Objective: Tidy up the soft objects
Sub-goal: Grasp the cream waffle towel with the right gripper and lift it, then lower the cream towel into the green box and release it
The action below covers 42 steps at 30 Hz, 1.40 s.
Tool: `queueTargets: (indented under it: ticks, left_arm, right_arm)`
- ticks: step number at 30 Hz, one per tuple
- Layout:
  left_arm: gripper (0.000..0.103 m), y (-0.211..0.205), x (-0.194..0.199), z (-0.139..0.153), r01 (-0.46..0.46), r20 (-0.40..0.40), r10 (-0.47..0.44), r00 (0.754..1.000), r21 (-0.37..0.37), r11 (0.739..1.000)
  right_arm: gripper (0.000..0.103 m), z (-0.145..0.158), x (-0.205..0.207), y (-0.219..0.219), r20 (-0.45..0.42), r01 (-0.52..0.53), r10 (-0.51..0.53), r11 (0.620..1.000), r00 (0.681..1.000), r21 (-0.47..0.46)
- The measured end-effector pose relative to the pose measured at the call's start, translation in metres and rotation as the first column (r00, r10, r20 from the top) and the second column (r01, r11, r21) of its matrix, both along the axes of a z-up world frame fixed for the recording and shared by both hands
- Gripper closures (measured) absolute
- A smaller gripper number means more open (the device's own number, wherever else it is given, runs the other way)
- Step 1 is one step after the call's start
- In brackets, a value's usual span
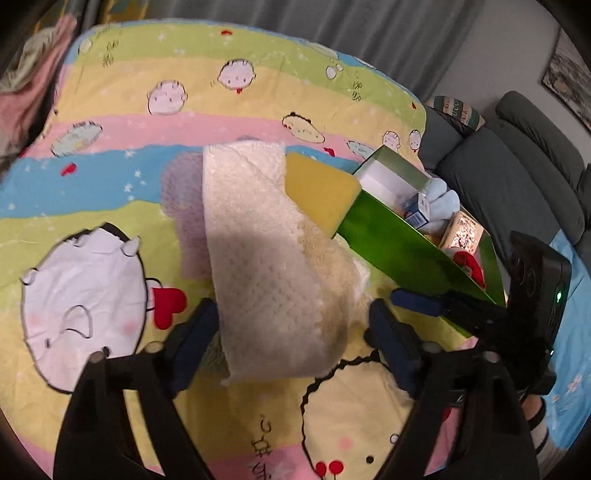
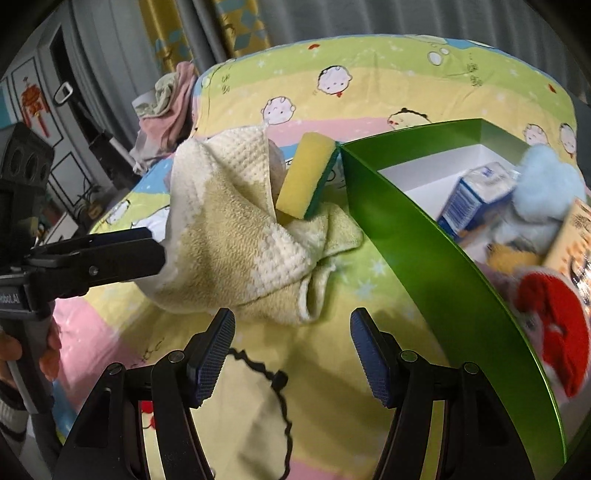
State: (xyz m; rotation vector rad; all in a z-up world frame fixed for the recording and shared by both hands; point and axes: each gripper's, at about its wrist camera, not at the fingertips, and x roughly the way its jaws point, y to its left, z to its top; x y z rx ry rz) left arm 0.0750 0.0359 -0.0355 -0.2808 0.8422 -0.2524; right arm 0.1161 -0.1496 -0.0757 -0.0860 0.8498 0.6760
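Each tool (image 2: 291, 350) is black plastic with blue ribbed pads (image 2: 212, 356) and silver screws (image 2: 176, 356); the person wears a striped cuff (image 2: 11, 413).

A lived-in room of a home: a surface spread with a bedsheet (image 1: 229, 110) printed in pastel stripes and cartoon faces, grey curtains (image 1: 351, 26) hanging behind it. A grey sofa (image 1: 517, 173) stands beside it under a framed picture (image 1: 570, 77). Crumpled clothes (image 2: 166, 99) lie heaped at the far edge, near a red knot ornament (image 2: 33, 103) hung on a door.
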Motion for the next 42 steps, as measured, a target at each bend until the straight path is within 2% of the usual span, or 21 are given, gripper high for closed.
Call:
queueTargets:
  ticks: [2,4,5,7,9,11,12,13,14,17,22,30,37,42]
  left_arm:
    - [0.041,0.001,0.007,-0.004,-0.003,-0.021,0.003,1.000,-0.020,1.000]
    - [0.055,0.004,0.011,-0.007,-0.014,-0.031,0.013,0.999,-0.036,0.999]
    - [0.058,0.005,0.011,-0.007,-0.015,-0.031,0.013,0.999,-0.043,0.999]
    - [0.073,0.006,0.014,-0.008,-0.005,-0.041,0.002,0.999,-0.071,0.997]
    - [0.076,0.006,0.016,-0.009,-0.006,-0.045,0.002,0.999,-0.082,0.997]
    - [0.080,0.007,0.016,-0.009,-0.011,-0.045,0.007,0.999,-0.092,0.996]
    - [0.083,0.007,0.016,-0.008,-0.016,-0.042,0.012,0.999,-0.093,0.996]
    - [0.085,0.008,0.014,-0.006,-0.019,-0.035,0.016,0.999,-0.096,0.995]
    - [0.085,0.008,0.011,-0.003,-0.018,-0.023,0.016,1.000,-0.103,0.995]
    - [0.085,0.006,0.001,0.008,-0.007,0.008,0.008,1.000,-0.118,0.993]
    - [0.085,0.004,-0.026,0.035,0.012,0.071,-0.003,0.997,-0.131,0.991]
    - [0.085,-0.005,-0.056,0.097,0.049,0.194,-0.022,0.981,-0.135,0.990]
    - [0.085,-0.035,-0.042,0.148,0.112,0.268,-0.084,0.960,-0.091,0.989]
    - [0.085,-0.061,-0.015,0.167,0.160,0.273,-0.126,0.954,-0.105,0.982]
  right_arm:
    - [0.037,-0.004,0.005,0.005,-0.006,-0.019,0.019,1.000,1.000,-0.009]
    - [0.037,-0.007,0.009,0.010,-0.009,-0.035,0.035,0.999,0.999,-0.018]
    - [0.037,-0.008,0.010,0.013,-0.005,-0.047,0.047,0.999,0.999,-0.020]
    - [0.037,-0.009,0.013,0.018,-0.003,-0.067,0.067,0.998,0.998,-0.020]
    - [0.046,-0.010,0.013,0.021,-0.002,-0.077,0.077,0.997,0.997,-0.014]
    - [0.064,-0.010,0.014,0.021,-0.005,-0.084,0.084,0.996,0.996,0.003]
    - [0.069,-0.009,0.012,0.021,0.001,-0.082,0.082,0.997,0.997,0.004]
    - [0.080,-0.007,0.010,0.021,0.009,-0.083,0.083,0.997,0.997,0.005]
    - [0.088,-0.006,0.009,0.020,0.010,-0.085,0.085,0.996,0.996,0.014]
    - [0.093,0.006,-0.001,0.013,0.024,-0.080,0.079,0.996,0.997,0.050]
    - [0.093,0.044,-0.035,-0.001,0.101,-0.104,0.091,0.986,0.991,0.133]
    - [0.093,0.115,-0.073,-0.016,0.283,-0.124,0.068,0.975,0.957,0.183]
    - [0.093,0.163,-0.075,-0.032,0.397,-0.088,0.007,0.978,0.918,0.187]
    - [0.093,0.179,-0.065,-0.056,0.413,-0.029,-0.060,0.978,0.909,0.207]
